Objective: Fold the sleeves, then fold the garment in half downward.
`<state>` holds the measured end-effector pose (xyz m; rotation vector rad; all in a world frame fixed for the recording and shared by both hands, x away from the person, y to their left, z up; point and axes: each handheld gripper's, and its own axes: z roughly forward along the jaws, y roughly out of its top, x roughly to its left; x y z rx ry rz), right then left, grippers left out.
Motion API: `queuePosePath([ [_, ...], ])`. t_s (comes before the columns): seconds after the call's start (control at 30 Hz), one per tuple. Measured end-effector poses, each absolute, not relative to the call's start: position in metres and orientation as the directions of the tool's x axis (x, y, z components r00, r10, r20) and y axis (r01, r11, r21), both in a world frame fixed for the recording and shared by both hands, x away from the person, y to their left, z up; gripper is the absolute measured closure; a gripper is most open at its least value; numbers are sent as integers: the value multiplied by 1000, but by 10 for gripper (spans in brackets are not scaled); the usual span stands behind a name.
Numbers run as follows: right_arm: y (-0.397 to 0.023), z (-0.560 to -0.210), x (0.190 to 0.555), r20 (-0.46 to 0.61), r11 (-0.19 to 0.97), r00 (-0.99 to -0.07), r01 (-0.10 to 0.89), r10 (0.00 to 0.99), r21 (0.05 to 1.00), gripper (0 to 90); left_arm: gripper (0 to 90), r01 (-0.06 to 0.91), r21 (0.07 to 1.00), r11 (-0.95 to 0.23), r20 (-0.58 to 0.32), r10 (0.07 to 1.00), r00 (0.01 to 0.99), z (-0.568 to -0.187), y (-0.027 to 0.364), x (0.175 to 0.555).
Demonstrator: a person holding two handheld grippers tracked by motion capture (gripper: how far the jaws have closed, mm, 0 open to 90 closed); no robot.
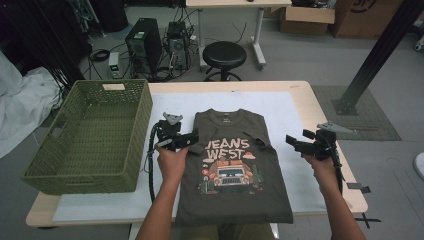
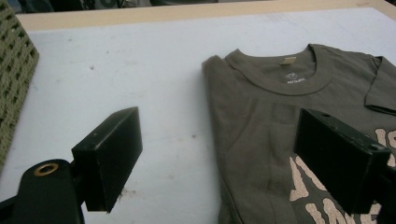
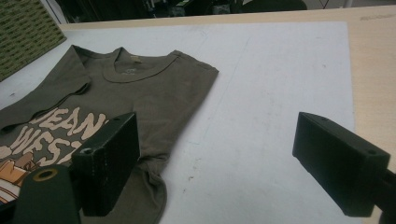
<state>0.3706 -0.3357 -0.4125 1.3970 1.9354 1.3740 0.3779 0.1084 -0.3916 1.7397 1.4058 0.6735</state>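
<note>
An olive-brown T-shirt [image 1: 231, 165] with a "JEANS WEST" print and a car picture lies flat on the white mat [image 1: 295, 115], its sleeves folded inward. My left gripper [image 1: 192, 137] hovers at the shirt's left edge near the shoulder, jaws open with nothing between them. My right gripper [image 1: 291, 141] is held just off the shirt's right edge, also open and empty. In the left gripper view the shirt [image 2: 275, 116] and its collar lie ahead between the jaws. In the right gripper view the shirt [image 3: 140, 93] lies at the left, bare mat [image 3: 261, 93] to the right.
A green woven basket [image 1: 90, 137] stands empty at the table's left side, close to my left gripper. The wooden table edge [image 1: 325, 115] runs along the right. A black stool [image 1: 224, 55], computer towers and cardboard boxes sit on the floor beyond the table.
</note>
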Motion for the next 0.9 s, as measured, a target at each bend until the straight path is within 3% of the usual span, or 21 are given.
queuePosePath([
  [0.4, -328, -406, 374, 172, 81, -436, 504, 883, 860, 149, 160, 560, 822, -104, -61, 962, 267, -387, 113, 381],
  [0.6, -328, -408, 376, 195, 81, -450, 524, 871, 848, 152, 160, 601, 785, -150, -36, 958, 285, -385, 113, 404],
  [0.9, -327, -409, 374, 211, 62, -448, 521, 869, 852, 152, 197, 578, 799, -166, -37, 946, 322, -399, 112, 447],
])
